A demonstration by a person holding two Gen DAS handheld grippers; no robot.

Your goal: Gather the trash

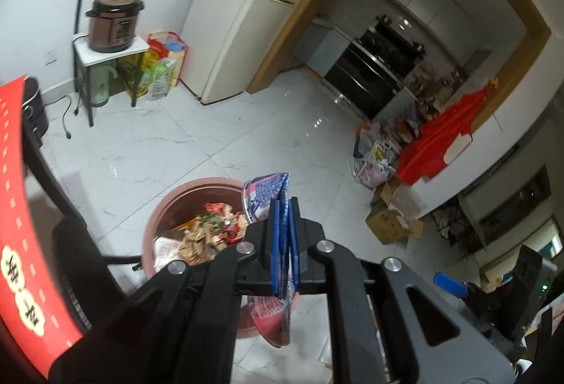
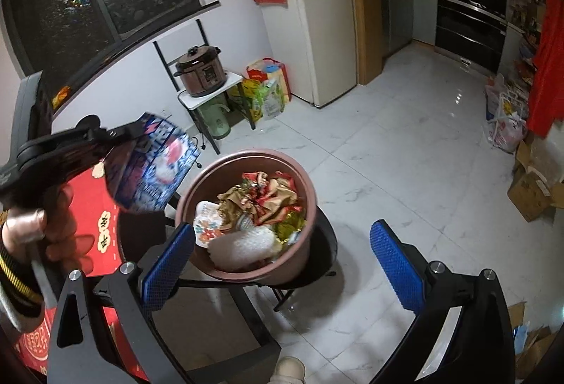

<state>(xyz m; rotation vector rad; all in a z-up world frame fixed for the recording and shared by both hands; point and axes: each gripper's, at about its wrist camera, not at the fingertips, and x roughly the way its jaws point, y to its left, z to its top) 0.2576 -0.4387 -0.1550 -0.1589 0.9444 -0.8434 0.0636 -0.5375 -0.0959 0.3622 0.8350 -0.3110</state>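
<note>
Two grippers: left gripper point(image 1: 284, 243) clamped on crumpled blue-red foil wrapper point(image 1: 269, 193), light, floppy, pinched mid-sheet near brown round plastic bin point(image 2: 292, 172); right gripper point(image 2: 282, 264) wide, empty.

Glossy marble-look floor point(image 2: 405, 154); plastic bin point(image 2: 246, 169) (matt).

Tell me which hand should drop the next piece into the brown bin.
Left. Its tongs are shut on a blue and red wrapper right beside the brown bin, while the right tongs stand open and empty.
</note>
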